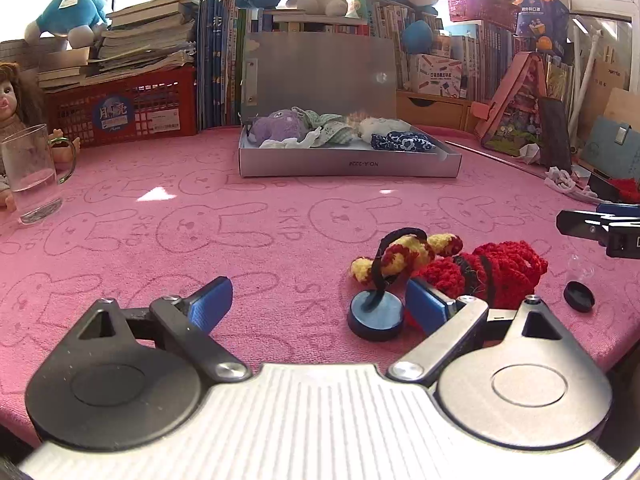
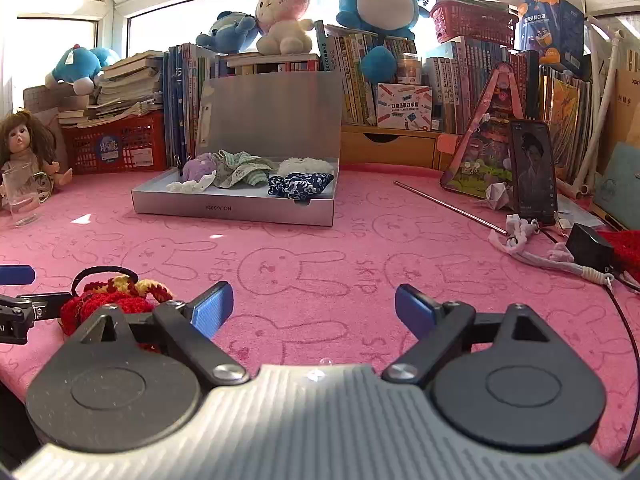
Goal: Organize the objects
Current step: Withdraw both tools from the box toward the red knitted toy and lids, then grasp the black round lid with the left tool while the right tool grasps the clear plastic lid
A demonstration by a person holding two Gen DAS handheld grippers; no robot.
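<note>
A red crocheted piece [image 1: 496, 272] lies on the pink cloth with a yellow-and-red knitted strip [image 1: 404, 256] and a black loop on a round dark base [image 1: 376, 318]. My left gripper [image 1: 320, 304] is open just before them, its right finger beside the base. The same red knit [image 2: 108, 300] shows at the left of the right wrist view. My right gripper [image 2: 314, 306] is open and empty over bare cloth. An open grey box [image 1: 348, 164] holding small cloth items stands at the back, also in the right wrist view [image 2: 236, 210].
A glass mug [image 1: 32, 176] and a doll [image 2: 24, 148] stand at the left. A small black cap [image 1: 579, 297] lies right of the knit. A phone [image 2: 534, 172], metal rod [image 2: 448, 208], white cords and a black adapter [image 2: 590, 248] lie at the right. Books and plush toys line the back.
</note>
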